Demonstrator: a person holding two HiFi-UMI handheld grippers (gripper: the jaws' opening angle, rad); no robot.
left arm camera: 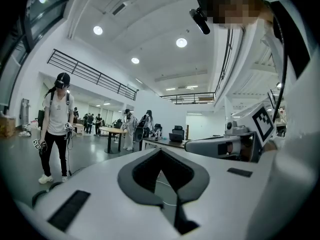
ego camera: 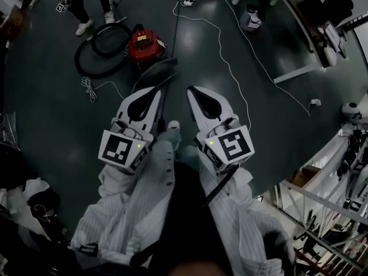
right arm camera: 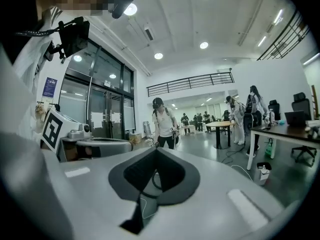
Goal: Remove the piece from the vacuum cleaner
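L gripper (left arm camera: 161,151) had its jaws closed, tips touching, w/ nothing btwn them. R gripper (left arm camera: 192,145) lay just to the right of it, approx. level, marker cube (left arm camera: 263,124) at its back end. Ahead & left of the tongs stood a person (left arm camera: 55,124) in white tee & dark cap; further ahead, more people round a table (left arm camera: 112,130).

Red vacuum cleaner (ego camera: 144,43), black hose (ego camera: 77,56) (white pinstriped sleeves (ego camera: 133,201))
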